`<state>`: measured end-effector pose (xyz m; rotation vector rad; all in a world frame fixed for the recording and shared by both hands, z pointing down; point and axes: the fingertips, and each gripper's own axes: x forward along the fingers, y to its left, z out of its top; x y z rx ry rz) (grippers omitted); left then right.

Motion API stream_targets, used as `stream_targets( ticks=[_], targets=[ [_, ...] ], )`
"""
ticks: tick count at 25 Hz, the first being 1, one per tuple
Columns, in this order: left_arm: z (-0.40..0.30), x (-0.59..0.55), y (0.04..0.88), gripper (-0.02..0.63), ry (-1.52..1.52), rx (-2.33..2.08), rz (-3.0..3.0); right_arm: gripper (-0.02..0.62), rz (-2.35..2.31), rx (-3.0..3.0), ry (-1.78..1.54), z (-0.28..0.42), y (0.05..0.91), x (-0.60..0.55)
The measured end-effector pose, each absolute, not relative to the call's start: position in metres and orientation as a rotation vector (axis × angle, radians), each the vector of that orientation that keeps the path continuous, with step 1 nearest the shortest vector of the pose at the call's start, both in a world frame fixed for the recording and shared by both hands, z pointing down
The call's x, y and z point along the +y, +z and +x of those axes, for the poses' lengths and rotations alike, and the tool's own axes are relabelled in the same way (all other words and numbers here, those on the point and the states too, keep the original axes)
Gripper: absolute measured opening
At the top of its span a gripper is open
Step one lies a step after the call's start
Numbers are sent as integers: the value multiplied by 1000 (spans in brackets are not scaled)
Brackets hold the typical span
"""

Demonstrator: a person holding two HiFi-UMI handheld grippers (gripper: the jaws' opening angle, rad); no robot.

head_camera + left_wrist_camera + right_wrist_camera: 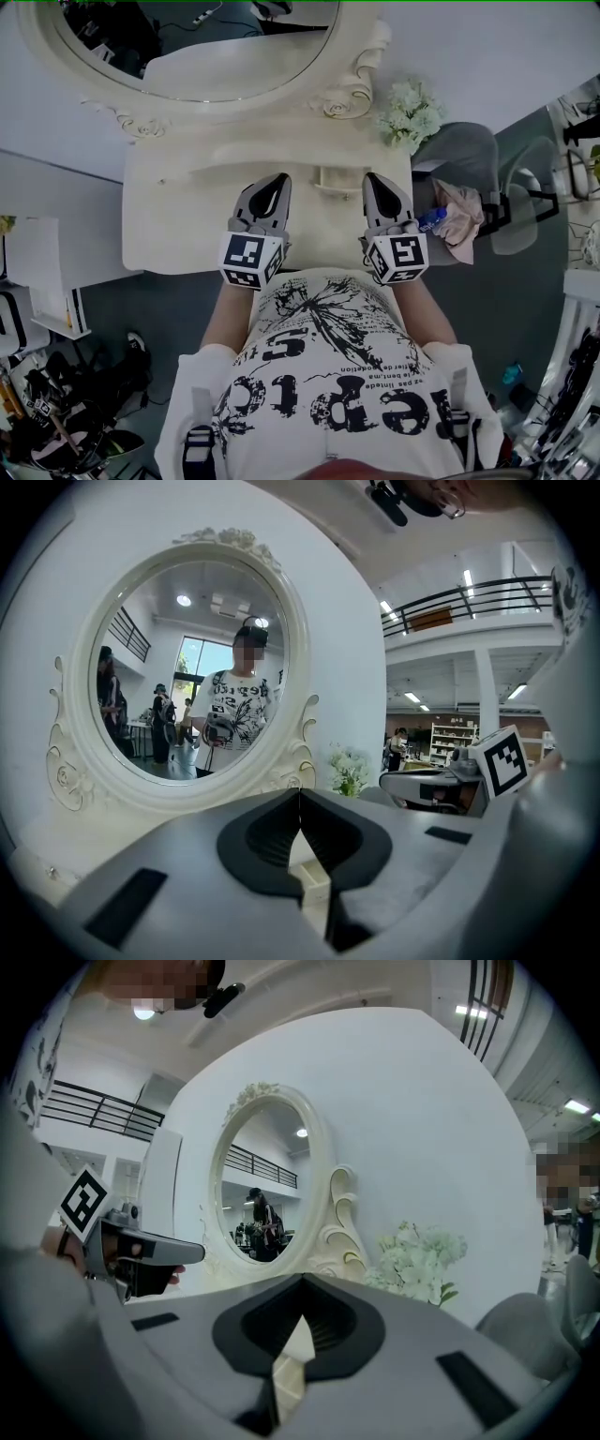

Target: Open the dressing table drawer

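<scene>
Cream dressing table [178, 225], mirror [187, 37] behind: left gripper [279, 180] and right gripper [373, 180] hover closed, empty; drawer [336, 180] ahead between them, open or closed unclear, so reaching in or backing off both fit

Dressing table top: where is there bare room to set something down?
Widest bare patch: the table top between its left edge and the left gripper. A narrower strip lies between that and the right gripper. The right end is crowded: flowers, then a chair.

light: bright, even; ceiling strips [466, 577] glare | shadows: soft, faint | gripper views: fisheye bend, black corner vignette | focus: background sharp, nearest foreground slightly soft
</scene>
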<state>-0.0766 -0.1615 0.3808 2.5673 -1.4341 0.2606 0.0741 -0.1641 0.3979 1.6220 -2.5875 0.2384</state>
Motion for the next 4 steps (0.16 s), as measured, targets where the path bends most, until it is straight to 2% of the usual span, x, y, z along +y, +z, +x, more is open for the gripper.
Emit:
stream_targets(
  ticks=[4],
  targets=[
    [-75, -165, 381, 19, 262, -1430, 2572, 17, 1616, -2581, 220, 73, 398, -167]
  ],
)
